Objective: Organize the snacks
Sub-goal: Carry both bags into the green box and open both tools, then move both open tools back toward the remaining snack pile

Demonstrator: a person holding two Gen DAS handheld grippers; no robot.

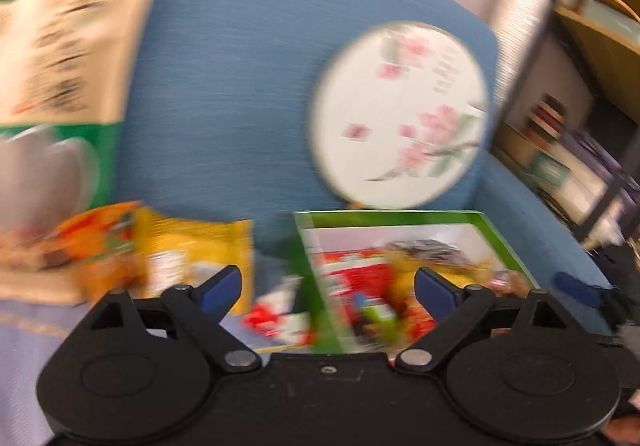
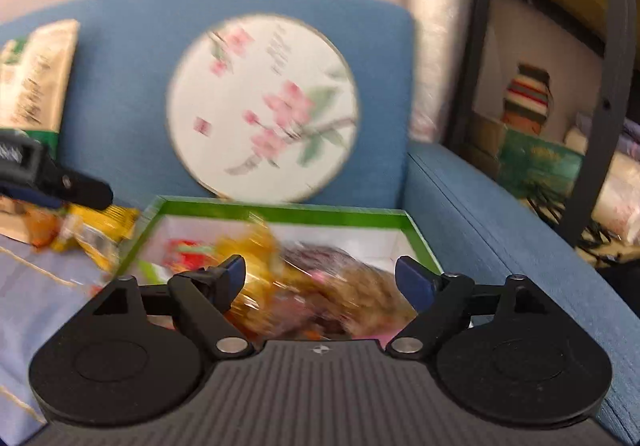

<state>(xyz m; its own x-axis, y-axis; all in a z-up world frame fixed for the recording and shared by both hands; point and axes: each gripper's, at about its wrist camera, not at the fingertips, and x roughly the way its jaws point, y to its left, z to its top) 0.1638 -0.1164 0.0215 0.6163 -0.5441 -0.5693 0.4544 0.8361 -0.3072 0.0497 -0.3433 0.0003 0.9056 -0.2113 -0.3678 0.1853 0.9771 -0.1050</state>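
Observation:
A green-rimmed box (image 1: 392, 217) lies on the blue sofa seat and holds several blurred snack packets. My left gripper (image 1: 327, 275) hangs open over its left edge with nothing between its fingers. Left of the box lie a yellow packet (image 1: 200, 250), an orange packet (image 1: 100, 238) and a red-and-white packet (image 1: 276, 314). My right gripper (image 2: 320, 264) is open above the box (image 2: 280, 212). A gold-wrapped snack (image 2: 256, 258) and a dark packet (image 2: 320, 258) lie below its jaws, and the pads are not pressing on them. The left gripper's finger (image 2: 76, 184) shows at the left.
A round fan with pink blossoms (image 1: 400, 114) leans on the sofa back (image 1: 240, 86). A tall beige-and-green bag (image 1: 68, 46) stands at the left. The sofa arm (image 2: 500, 226) and a dark shelf frame (image 2: 608, 86) are on the right. A lilac cloth (image 2: 32, 286) covers the seat.

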